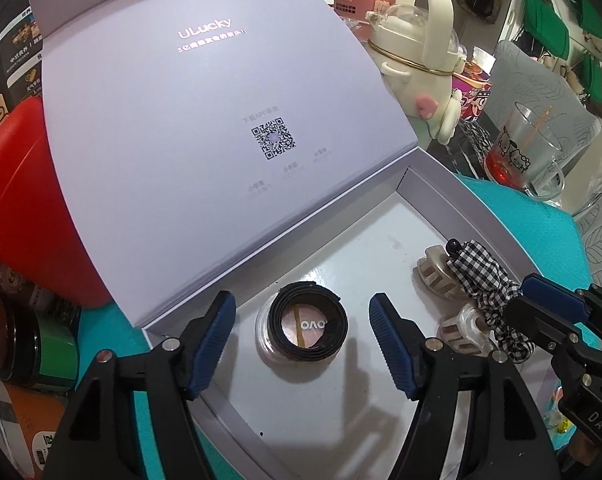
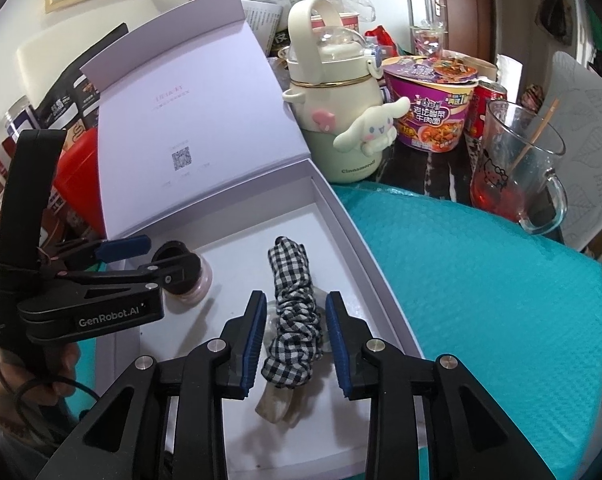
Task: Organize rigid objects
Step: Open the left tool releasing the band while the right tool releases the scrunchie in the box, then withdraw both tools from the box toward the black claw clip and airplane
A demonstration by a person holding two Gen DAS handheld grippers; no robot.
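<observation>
An open white box (image 1: 481,216) (image 2: 365,248) lies on a teal mat. Inside, a round clear jar with a black band on top (image 1: 307,326) (image 2: 189,276) sits between the fingers of my open left gripper (image 1: 303,338), untouched. A black-and-white checked scrunchie (image 1: 487,280) (image 2: 295,312) lies over beige hair claws (image 1: 435,274) (image 2: 275,400). My right gripper (image 2: 295,336) is open, its fingers on either side of the scrunchie without closing on it. The right gripper also shows at the right of the left wrist view (image 1: 557,308), and the left gripper shows in the right wrist view (image 2: 141,256).
The box lid (image 1: 189,120) stands upright behind. A cream Cinnamoroll bottle (image 2: 337,112), a purple noodle cup (image 2: 433,108), a red can (image 2: 487,108) and a Hello Kitty glass mug (image 2: 517,168) stand at the back right. A red container (image 1: 29,208) and jars (image 1: 17,344) are at left.
</observation>
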